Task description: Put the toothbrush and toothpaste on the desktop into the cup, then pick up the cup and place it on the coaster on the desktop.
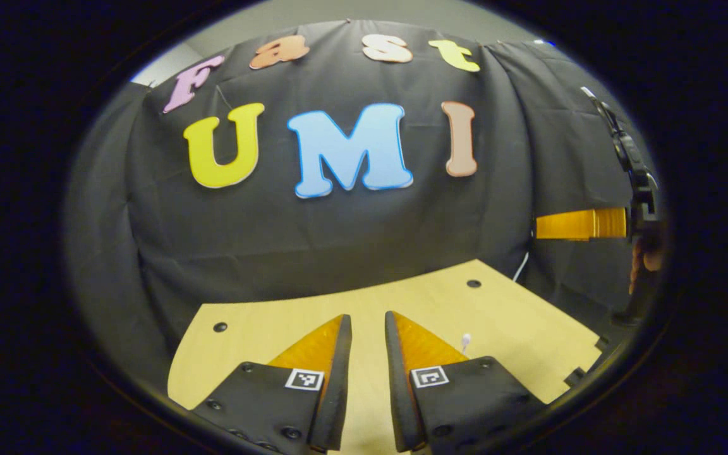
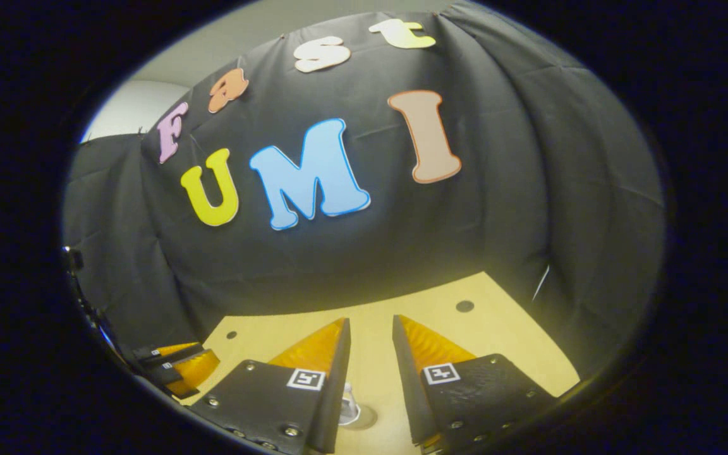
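Pale smooth wooden table (image 1: 515,328) with dark round screw holes. Left gripper (image 1: 368,328) and right gripper (image 2: 370,332) above it, jaws parted, empty; ribbed inner faces.

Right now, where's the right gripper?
In the left gripper view, the right gripper sits at the far right, raised above the table's right edge, against the black cloth wall.
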